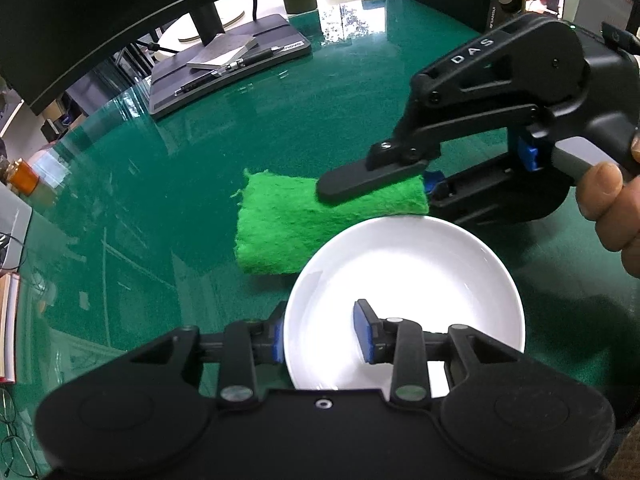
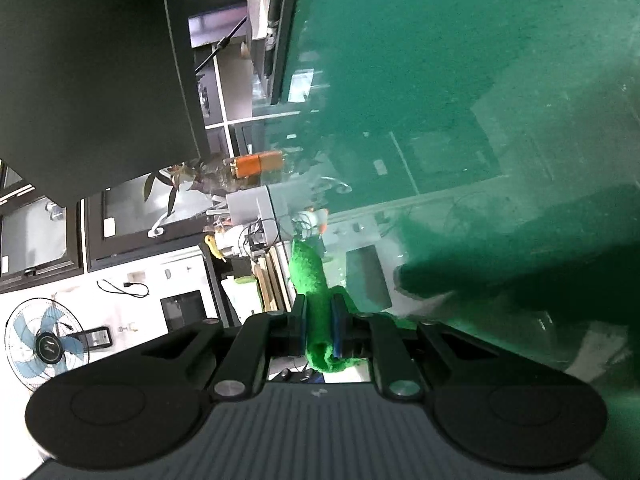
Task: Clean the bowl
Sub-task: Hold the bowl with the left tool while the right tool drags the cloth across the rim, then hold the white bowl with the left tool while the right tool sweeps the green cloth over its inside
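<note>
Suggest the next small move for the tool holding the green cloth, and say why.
Probably bring the right tool back over the white bowl and lower it inside. The green cloth is pinched in it but hangs beside the rim, while the left tool straddles the bowl's near edge.

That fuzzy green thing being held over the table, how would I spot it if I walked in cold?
Start at the dark green table and find the white bowl near its front edge. Just behind the bowl's rim, the right gripper pinches a folded scouring cloth. It is the only bright, fuzzy green thing there, far lighter than the tabletop.
</note>
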### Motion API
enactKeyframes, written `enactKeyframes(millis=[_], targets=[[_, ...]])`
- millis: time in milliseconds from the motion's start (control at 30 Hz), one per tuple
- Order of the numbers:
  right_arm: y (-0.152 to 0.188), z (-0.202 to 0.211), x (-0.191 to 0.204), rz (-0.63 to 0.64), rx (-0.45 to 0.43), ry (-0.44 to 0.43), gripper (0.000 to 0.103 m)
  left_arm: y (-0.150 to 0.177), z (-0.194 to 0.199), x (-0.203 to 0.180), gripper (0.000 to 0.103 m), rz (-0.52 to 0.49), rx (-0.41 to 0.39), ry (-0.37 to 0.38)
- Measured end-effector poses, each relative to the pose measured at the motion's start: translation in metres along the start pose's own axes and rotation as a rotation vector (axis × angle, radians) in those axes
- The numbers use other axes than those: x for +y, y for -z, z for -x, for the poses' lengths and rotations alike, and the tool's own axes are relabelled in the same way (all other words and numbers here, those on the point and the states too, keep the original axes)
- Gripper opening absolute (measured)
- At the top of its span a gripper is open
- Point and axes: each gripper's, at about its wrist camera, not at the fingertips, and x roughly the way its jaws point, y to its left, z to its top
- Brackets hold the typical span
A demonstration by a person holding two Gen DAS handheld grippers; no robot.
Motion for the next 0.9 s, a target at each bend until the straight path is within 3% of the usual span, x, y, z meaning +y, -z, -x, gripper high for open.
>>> enactKeyframes(millis=[267, 367, 500, 567, 600, 633, 733, 900], targets=[[0.014, 0.048, -0.032, -0.054, -0.04, 0.037, 0.013, -0.008, -0.005, 0.0, 0.042, -0.027, -0.013, -0.011], [0.017, 0.052, -0.038, -0.074, -0.047, 0.02, 0.013, -0.012, -0.005, 0.004, 0.042, 0.015, -0.002, -0.044], [0.013, 0.054, -0.037, -0.075, -0.081, 0.001, 0.013, 0.003, 0.013, 0.007, 0.053, 0.084, -0.007, -0.022], [0.007, 0.049, -0.034, -0.072, -0.086, 0.008, 0.013, 0.012, 0.017, 0.006, 0.053, 0.105, 0.001, -0.025], [0.005, 0.045, -0.032, -0.067, -0.081, 0.009, 0.013, 0.016, 0.016, 0.005, 0.045, 0.118, 0.008, -0.023], [0.003, 0.04, -0.029, -0.06, -0.074, 0.012, 0.013, 0.019, 0.015, 0.005, 0.029, 0.128, 0.014, -0.02], [-0.003, 0.02, -0.017, -0.023, -0.043, 0.033, 0.013, 0.024, 0.014, 0.011, 0.022, 0.173, 0.009, -0.028], [-0.006, -0.006, -0.003, 0.031, -0.007, 0.073, 0.013, 0.019, 0.01, 0.025, 0.021, 0.157, -0.011, -0.01]])
